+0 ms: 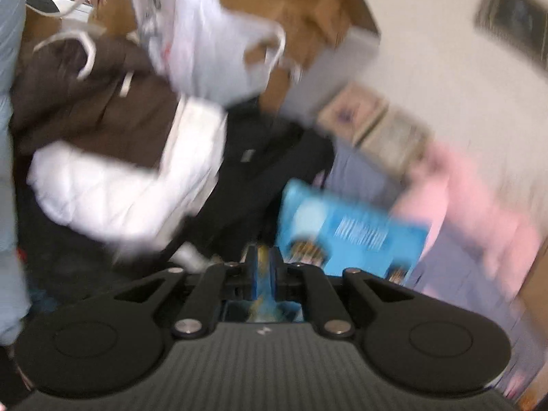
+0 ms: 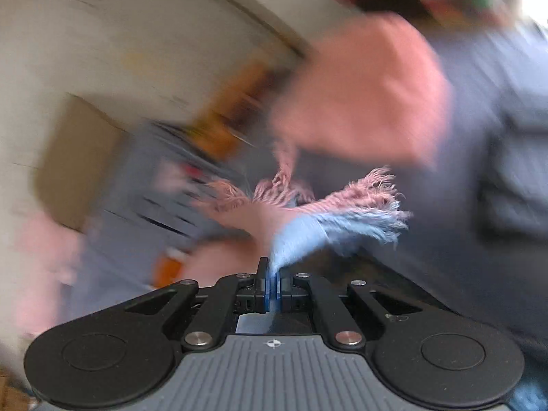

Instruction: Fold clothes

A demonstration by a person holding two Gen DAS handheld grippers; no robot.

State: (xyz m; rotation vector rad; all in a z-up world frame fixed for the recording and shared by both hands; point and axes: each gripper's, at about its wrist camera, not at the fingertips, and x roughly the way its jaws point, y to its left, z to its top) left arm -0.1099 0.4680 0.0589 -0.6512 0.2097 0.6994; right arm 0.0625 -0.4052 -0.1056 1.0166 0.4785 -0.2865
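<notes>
A white wall (image 1: 428,51) fills two o'clock, a dark framed picture (image 1: 513,17) hanging on it. Cardboard boxes (image 1: 308,10) stack at twelve o'clock. Everything is motion-blurred.

Left wrist view, blurred: cardboard box (image 1: 308,10) at top, plastic bag (image 1: 205,51) hanging in front of it. Hooded garment (image 1: 102,102) below-left of the bag, quilted jacket (image 1: 113,185) lying over its lower edge. Printed packet (image 1: 349,226) to the right of the jacket, just ahead of the left gripper (image 1: 263,267). Right wrist view: fringed cloth (image 2: 308,212) runs from between the right gripper (image 2: 273,284) fingers up and right; flat cardboard (image 2: 78,161) far left against the wall.
</notes>
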